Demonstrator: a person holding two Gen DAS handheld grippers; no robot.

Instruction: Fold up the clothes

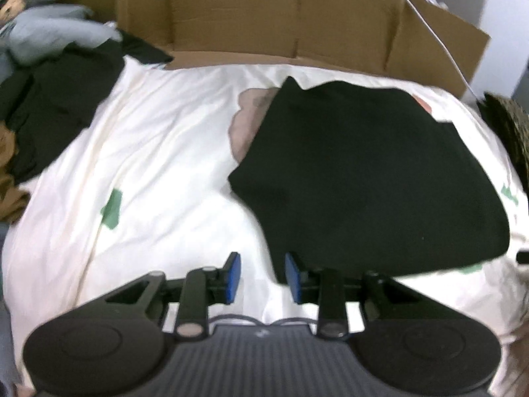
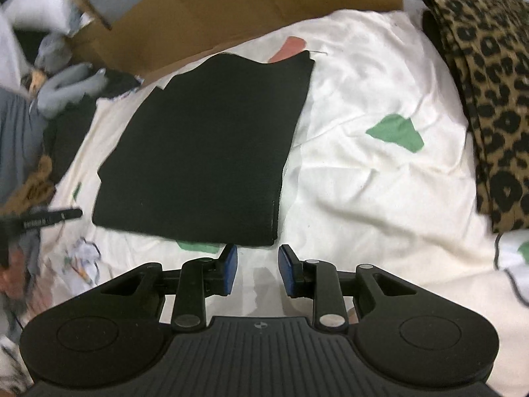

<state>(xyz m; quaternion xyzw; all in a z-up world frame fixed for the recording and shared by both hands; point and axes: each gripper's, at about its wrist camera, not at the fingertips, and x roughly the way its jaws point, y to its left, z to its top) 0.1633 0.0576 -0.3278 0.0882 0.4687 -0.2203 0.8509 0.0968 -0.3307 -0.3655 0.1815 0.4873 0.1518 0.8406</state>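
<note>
white sheet point(image 2: 363, 106) covers bed under me. folded black garment point(image 2: 211, 142) lies flat on it, cardboard point(image 1: 251, 16) behind, leopard cloth point(image 2: 489, 99) at right. my left gripper point(image 1: 263, 276) has fingers partly apart, nothing between, hovering at garment's near edge. my right gripper point(image 2: 258, 269) same, empty, just short of garment.

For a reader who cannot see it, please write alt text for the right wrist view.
A folded black garment lies flat on a white bedsheet with green patches, just beyond the open, empty right gripper. A folded leopard-print garment lies at the right; cardboard stands behind.
</note>
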